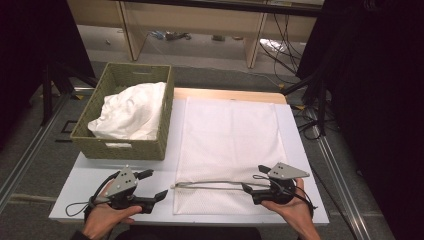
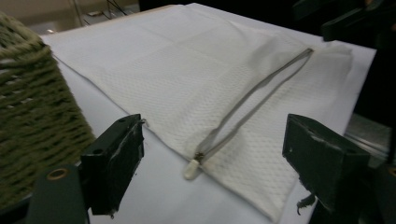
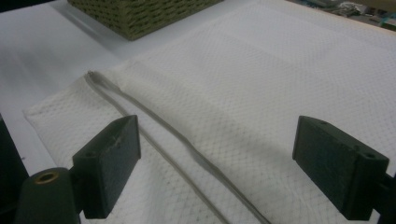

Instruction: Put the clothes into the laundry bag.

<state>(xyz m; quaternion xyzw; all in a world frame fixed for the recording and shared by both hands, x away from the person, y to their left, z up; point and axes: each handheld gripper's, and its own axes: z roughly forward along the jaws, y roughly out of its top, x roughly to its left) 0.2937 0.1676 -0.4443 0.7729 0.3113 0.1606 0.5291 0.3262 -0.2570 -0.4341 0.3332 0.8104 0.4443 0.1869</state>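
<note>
A white mesh laundry bag (image 1: pixel 227 145) lies flat on the white table (image 1: pixel 95 175), its grey zipper (image 1: pixel 210 186) running across near the front edge. The zipper pull (image 2: pixel 191 169) sits at the bag's left end, just ahead of my left gripper (image 1: pixel 152 186), which stands open with nothing between its jaws. My right gripper (image 1: pixel 252 180) is open too, at the zipper's right end, its jaws low over the mesh (image 3: pixel 261 93) and the zipper (image 3: pixel 187 149). A woven green basket (image 1: pixel 100 145) at the table's back left holds a crumpled white cloth (image 1: pixel 132 112).
The basket's wall (image 2: pixel 28 116) stands close on the left of my left gripper. Beyond the table are a wooden shelf unit (image 1: pixel 200 25), floor cables (image 1: pixel 285 45) and dark stands at both sides. Bare tabletop lies left of the bag.
</note>
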